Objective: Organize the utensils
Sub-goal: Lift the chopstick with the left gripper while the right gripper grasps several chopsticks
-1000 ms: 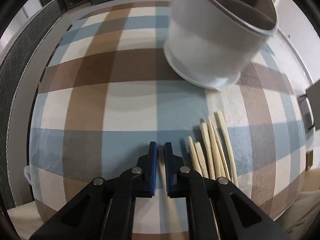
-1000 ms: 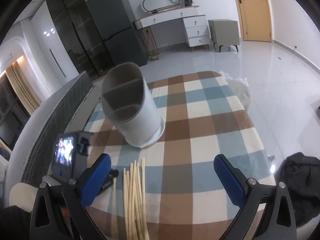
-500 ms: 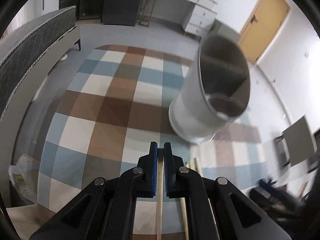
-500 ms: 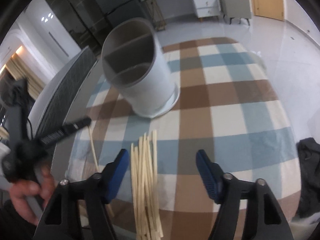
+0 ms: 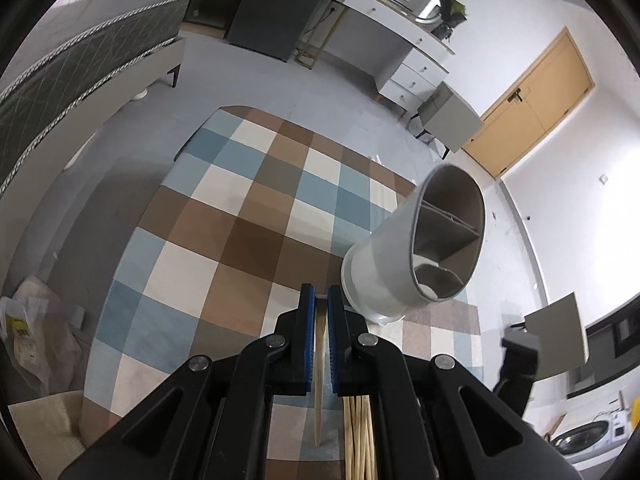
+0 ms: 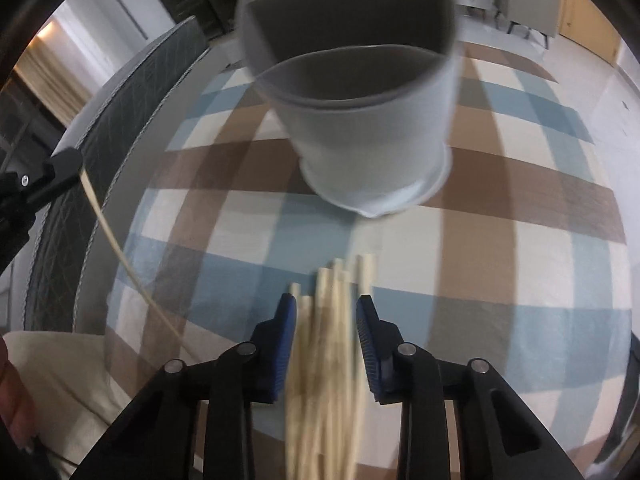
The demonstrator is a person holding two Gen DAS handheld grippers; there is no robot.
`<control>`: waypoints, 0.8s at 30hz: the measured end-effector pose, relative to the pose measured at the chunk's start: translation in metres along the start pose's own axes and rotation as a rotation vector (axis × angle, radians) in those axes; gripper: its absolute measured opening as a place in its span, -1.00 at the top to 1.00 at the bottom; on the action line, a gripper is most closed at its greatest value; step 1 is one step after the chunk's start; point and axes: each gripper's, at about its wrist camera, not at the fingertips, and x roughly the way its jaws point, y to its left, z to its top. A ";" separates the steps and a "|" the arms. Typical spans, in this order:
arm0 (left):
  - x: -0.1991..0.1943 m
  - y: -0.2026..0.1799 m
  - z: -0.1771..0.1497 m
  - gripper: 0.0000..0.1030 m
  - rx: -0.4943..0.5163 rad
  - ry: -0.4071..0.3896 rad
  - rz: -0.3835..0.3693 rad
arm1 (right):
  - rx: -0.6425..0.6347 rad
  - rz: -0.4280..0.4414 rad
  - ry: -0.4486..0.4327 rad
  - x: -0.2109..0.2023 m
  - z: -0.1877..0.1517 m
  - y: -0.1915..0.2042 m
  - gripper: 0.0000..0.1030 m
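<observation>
My left gripper point(image 5: 321, 296) is shut on one pale wooden chopstick point(image 5: 319, 380) and holds it above the checked tablecloth point(image 5: 224, 248); the stick hangs down behind the pads. The same chopstick point(image 6: 120, 256) shows at the left of the right wrist view. A white divided utensil holder point(image 5: 416, 252) stands to the right of the left gripper, and appears large ahead in the right wrist view point(image 6: 360, 120). My right gripper point(image 6: 326, 312) is open low over a bundle of chopsticks point(image 6: 332, 340) lying on the cloth, its pads either side of the bundle.
A bed point(image 5: 60, 60) runs along the table's left side. A plastic bag point(image 5: 28, 336) lies at the table's left edge. A desk with drawers point(image 5: 400, 40) and a wooden door point(image 5: 532, 100) stand far behind.
My left gripper has lifted the single chopstick up off the table. My right gripper has come down and forward over the bundle and narrowed its opening.
</observation>
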 end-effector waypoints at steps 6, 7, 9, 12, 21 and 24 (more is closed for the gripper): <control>-0.005 0.007 0.007 0.96 0.016 -0.009 0.033 | -0.027 0.019 0.084 0.024 0.006 0.010 0.44; -0.005 0.009 0.007 0.96 0.007 -0.003 0.030 | -0.032 0.016 0.094 0.028 0.007 0.011 0.44; -0.003 0.016 0.008 0.96 -0.019 0.014 0.026 | -0.067 -0.009 0.107 0.034 0.007 0.016 0.44; -0.002 0.021 0.011 0.96 -0.033 0.017 0.045 | -0.122 -0.056 0.106 0.038 0.006 0.024 0.45; -0.004 0.022 0.013 0.96 -0.031 0.020 0.050 | -0.203 -0.145 0.031 0.032 0.001 0.037 0.90; -0.006 0.018 0.011 0.96 -0.008 0.015 0.046 | -0.155 -0.121 -0.047 0.011 -0.003 0.028 0.91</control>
